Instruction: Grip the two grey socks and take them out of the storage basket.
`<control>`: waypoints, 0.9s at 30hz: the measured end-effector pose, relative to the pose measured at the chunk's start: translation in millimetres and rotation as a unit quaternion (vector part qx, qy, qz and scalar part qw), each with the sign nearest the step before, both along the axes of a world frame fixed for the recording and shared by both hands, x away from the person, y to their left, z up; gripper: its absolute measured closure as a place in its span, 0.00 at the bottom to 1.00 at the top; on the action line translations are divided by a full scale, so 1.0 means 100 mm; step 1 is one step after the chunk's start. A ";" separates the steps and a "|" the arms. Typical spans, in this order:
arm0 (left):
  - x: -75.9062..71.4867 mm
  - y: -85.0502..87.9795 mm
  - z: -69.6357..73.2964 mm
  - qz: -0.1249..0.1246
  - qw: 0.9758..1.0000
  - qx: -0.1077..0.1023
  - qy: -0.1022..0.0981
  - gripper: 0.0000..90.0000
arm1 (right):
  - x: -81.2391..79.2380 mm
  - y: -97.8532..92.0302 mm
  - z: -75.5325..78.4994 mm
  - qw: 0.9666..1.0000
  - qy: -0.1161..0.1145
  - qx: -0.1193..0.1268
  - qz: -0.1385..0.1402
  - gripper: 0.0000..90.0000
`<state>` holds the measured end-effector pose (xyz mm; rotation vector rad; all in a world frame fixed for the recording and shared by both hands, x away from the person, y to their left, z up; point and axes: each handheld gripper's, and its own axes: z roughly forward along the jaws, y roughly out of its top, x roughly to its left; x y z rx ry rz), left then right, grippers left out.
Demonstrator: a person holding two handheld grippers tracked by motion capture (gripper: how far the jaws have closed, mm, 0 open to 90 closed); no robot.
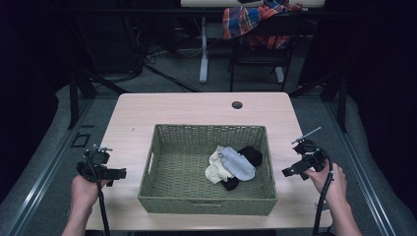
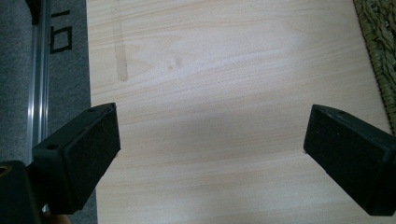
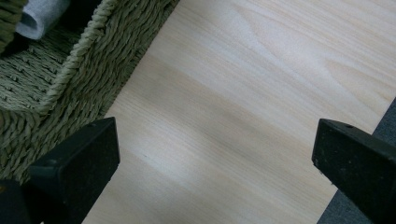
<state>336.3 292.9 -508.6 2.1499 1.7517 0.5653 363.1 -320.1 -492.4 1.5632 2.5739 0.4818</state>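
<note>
A green woven basket (image 1: 162, 194) stands in the middle of the pale wooden table (image 1: 196, 110). Inside it, toward the right, lies a small heap of socks: a grey-blue one (image 1: 237, 162), a cream one (image 1: 216, 169) and a black one (image 1: 252, 154). My left gripper (image 1: 118, 174) hovers over the table left of the basket, jaws wide apart with bare wood between them (image 2: 210, 140). My right gripper (image 1: 289, 170) is held right of the basket, open too, above bare table (image 3: 215, 144). The basket's rim (image 3: 93, 42) shows at the left of the right gripper view.
A round cable hole (image 1: 237, 104) sits near the table's far edge. Beyond the table stands a chair with a plaid cloth (image 1: 246, 19) draped on it. Grey floor and a metal rail (image 2: 39, 74) run along the table's left side.
</note>
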 end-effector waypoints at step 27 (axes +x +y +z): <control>-0.02 0.03 0.01 0.000 1.000 -0.007 0.002 0.04 | 0.04 0.05 0.10 1.000 -0.005 0.016 -0.005 0.01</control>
